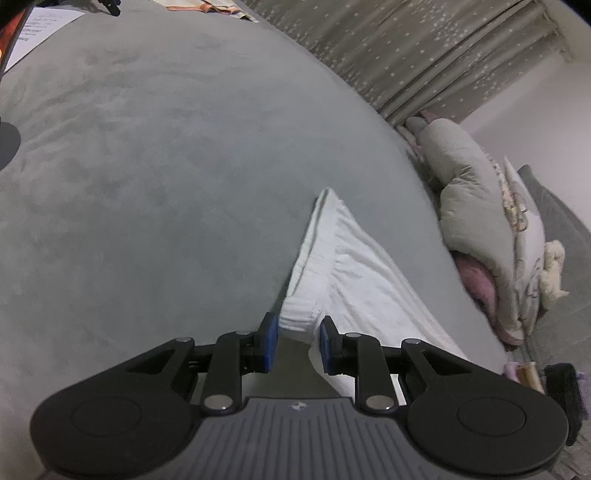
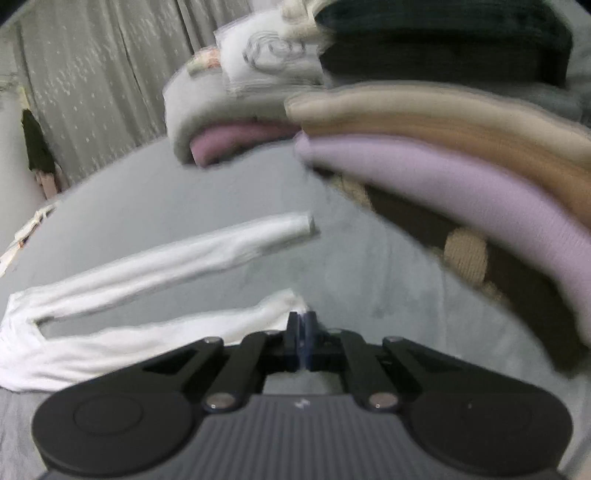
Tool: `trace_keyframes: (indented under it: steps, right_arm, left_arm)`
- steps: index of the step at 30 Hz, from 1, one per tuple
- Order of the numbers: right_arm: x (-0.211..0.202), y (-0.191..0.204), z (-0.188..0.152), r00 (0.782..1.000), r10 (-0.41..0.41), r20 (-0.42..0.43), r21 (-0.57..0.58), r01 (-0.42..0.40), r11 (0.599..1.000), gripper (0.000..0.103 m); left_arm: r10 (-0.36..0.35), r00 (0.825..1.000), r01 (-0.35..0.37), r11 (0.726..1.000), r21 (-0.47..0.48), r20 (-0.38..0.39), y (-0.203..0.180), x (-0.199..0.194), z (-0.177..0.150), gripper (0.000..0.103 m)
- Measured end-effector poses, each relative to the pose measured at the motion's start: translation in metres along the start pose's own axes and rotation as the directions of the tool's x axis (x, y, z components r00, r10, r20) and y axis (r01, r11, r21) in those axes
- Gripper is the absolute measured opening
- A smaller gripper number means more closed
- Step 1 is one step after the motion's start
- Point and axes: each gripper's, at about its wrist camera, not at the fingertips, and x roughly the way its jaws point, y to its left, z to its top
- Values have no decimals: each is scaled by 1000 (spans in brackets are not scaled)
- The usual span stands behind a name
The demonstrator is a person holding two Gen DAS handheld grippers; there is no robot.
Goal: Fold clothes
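White leggings lie flat on the grey bed, legs splayed. Left gripper clamps the waistband; right gripper is pinched fully together at the near cuff, grip unclear. Advice: confirm cuff is caught, then carry it onto the far leg, waistband held taut.

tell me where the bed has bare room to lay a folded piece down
Free: the wide grey bed left of the white garment, up to the paper at the far corner; also the strip between the garment's two legs. Crowded: the right side, where folded stacks and a grey pile line the edge.
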Motion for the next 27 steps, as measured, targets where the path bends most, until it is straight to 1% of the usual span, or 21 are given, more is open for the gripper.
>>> trace_keyframes:
  steps: [3,5,8,10,13,14,15,16,17,18,19,20,21,22,24,25,27]
  right_arm:
    - [-25,7,8,999,-5,42,-9,6,1000,2]
    - [-34,8,11,999,-21,37,-8,21,1000,2]
    - [-20,-6,0,996,-71,-62,25,73,997,2]
    - [-9,-17,-8,992,-71,-106,69,79,995,2]
    - [-5,-27,-19,990,-69,-122,103,82,991,2]
    - [-4,-27,-21,989,-74,-130,99,87,991,2]
    - [1,-27,-23,984,-86,-157,76,99,992,3]
    - [5,-26,-26,978,-109,-176,46,119,992,6]
    - [8,-25,-28,972,-135,-193,15,140,990,7]
    - [6,-25,-29,971,-150,-186,-2,152,988,9]
    - [4,-24,-30,971,-163,-176,-16,162,987,15]
    - [2,-24,-28,974,-163,-160,-15,163,987,25]
    - [0,-24,-25,977,-161,-142,-11,161,987,30]
    - [-2,-24,-22,979,-161,-125,-13,160,987,37]
    - [-1,-21,-13,983,-156,-99,-22,155,988,38]
    - [1,-18,-9,984,-152,-91,-28,150,988,38]
    - [18,-8,6,990,-95,-100,-20,94,995,39]
  left_arm:
    - [-15,1000,15,1000,11,5,-5,-4,2,21]
    - [-5,1000,5,1000,18,-2,-4,-3,2,21]
    - [13,1000,-13,1000,3,-24,3,-2,-2,21]
    - [14,999,-14,1000,-6,-32,7,-2,-3,21]
    - [23,999,-23,1000,3,-44,10,-2,-3,21]
    - [26,998,-26,1000,8,-53,11,-2,-3,21]
    - [34,997,-33,999,14,-64,12,-1,-4,21]
    - [45,996,-44,999,22,-75,12,1,-4,21]
    - [60,995,-58,998,31,-81,12,1,-5,21]
    - [73,994,-70,997,37,-81,12,1,-4,22]
    - [85,993,-83,996,38,-78,12,-1,-2,22]
    - [100,993,-97,995,35,-71,13,-3,0,24]
    - [106,992,-104,994,31,-63,14,-5,3,28]
    - [116,992,-115,993,29,-47,15,-8,7,30]
    - [140,990,-140,990,28,-4,14,-16,16,39]
    - [141,990,-141,990,31,10,12,-16,21,40]
    - [126,992,-126,991,43,17,2,-9,31,43]
